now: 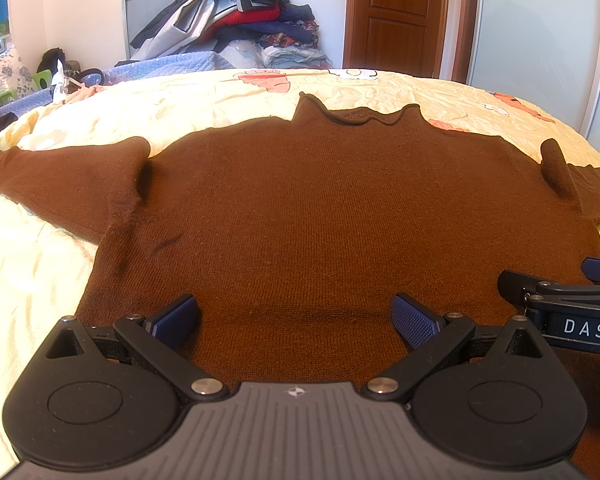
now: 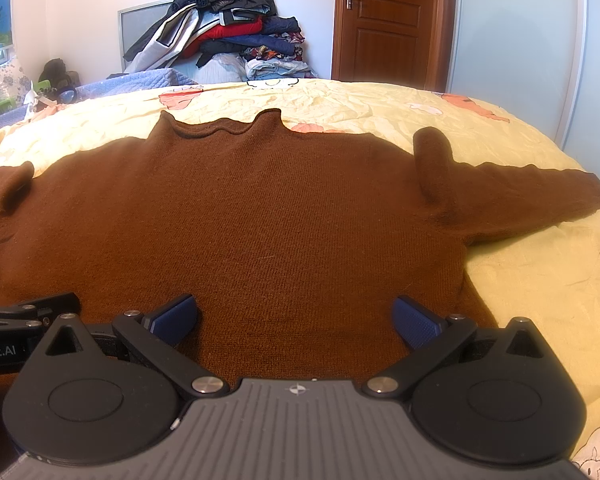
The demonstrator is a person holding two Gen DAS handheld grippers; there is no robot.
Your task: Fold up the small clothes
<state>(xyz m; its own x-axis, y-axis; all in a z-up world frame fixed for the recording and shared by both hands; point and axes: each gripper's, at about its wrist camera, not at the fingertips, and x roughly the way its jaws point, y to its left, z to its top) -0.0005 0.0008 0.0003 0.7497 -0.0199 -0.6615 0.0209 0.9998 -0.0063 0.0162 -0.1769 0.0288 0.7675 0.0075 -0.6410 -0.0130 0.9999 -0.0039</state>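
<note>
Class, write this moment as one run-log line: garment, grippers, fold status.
garment: brown sweater flat on bed | left gripper: open, empty | right gripper: open, empty | fold: not started

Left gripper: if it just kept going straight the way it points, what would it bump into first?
Probably the brown sweater. The left gripper, jaws open, hovers low over its hem, aimed up the body toward the collar; depth is hard to judge.

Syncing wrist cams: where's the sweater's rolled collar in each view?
Left wrist: the brown knitted sweater's rolled collar sits upper centre, slightly right of middle.
Right wrist: the collar sits upper centre-left.
Shared landmark: brown panelled wooden door, behind the bed, upper right in both.
</note>
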